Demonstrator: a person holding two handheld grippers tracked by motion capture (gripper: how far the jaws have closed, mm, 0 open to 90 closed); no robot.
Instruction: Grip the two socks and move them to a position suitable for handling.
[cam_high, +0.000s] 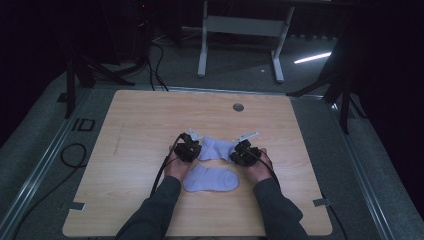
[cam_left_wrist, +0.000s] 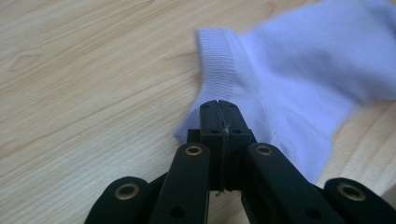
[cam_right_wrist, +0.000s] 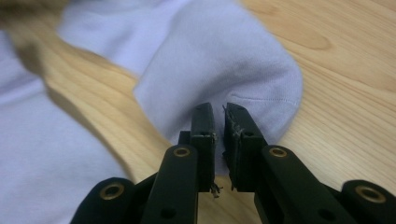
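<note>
A big, light wooden table with rounded corners is sitting under everything. Near its far edge there is a small round grey cap set into the wood.

A person's two arms in dark grey sleeves are coming in from the near side of the table. Each hand is holding a black gripper.

Two soft, pale purple cloth socks are lying in the middle of the table. The near sock is lying flat, just in front of the two hands and between them. The far sock is stretching sideways between the two grippers, with one end at each.

The left gripper is sitting at the left end of the far sock. In the left gripper view its jaws are pressed tight together with no gap, right at the ribbed cuff of the far sock. The cloth is lying just past and under the tips. I cannot tell if any cloth is caught between them.

The right gripper is at the other end. In the right gripper view its jaws are standing a tiny bit apart, with a thin gap. The rounded toe of the far sock is lying just past the tips, and no cloth is showing in the gap.
</note>
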